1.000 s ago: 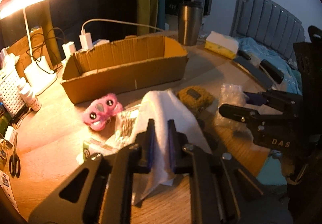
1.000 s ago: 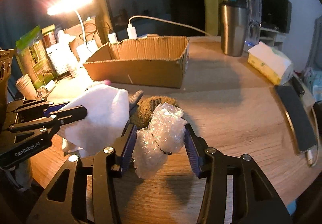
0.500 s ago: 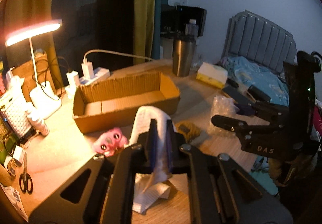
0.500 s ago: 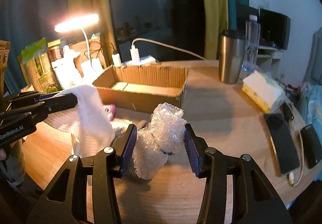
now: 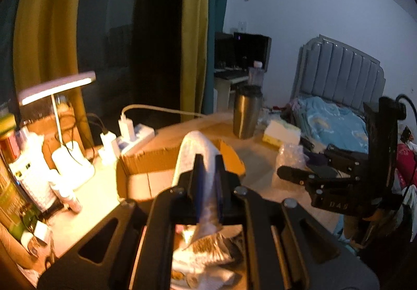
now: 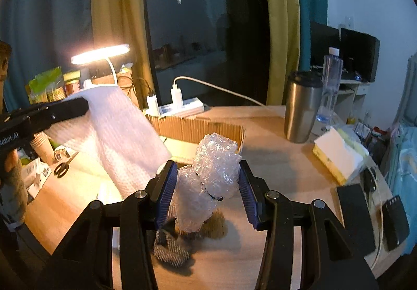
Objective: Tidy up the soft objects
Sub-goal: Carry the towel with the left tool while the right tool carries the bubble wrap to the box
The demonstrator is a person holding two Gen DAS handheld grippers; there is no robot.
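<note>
My left gripper (image 5: 208, 180) is shut on a white cloth (image 5: 200, 149), which hangs from its pads above the table; the same cloth (image 6: 122, 139) drapes from the left gripper (image 6: 78, 107) at the left of the right wrist view. My right gripper (image 6: 207, 186) is shut on a wad of clear bubble wrap (image 6: 211, 175), also lifted off the table. The open cardboard box (image 6: 198, 128) lies just beyond both loads, and its inside wall (image 5: 153, 162) shows in the left wrist view. A brown fuzzy item (image 6: 213, 227) and a grey brush-like piece (image 6: 169, 251) lie under the right gripper.
A steel tumbler (image 6: 302, 107), water bottle (image 6: 331, 81) and tissue pack (image 6: 338, 157) stand right of the box. A lit desk lamp (image 6: 101, 53), power strip (image 6: 182, 105), scissors (image 6: 65, 165) and bottles crowd the left. Phones (image 6: 354, 214) lie at the right edge. A bed (image 5: 333, 120) is beyond.
Both grippers have risen with their loads. The cloth has come fully off the table and hangs free. The box and table sit lower in both views.
</note>
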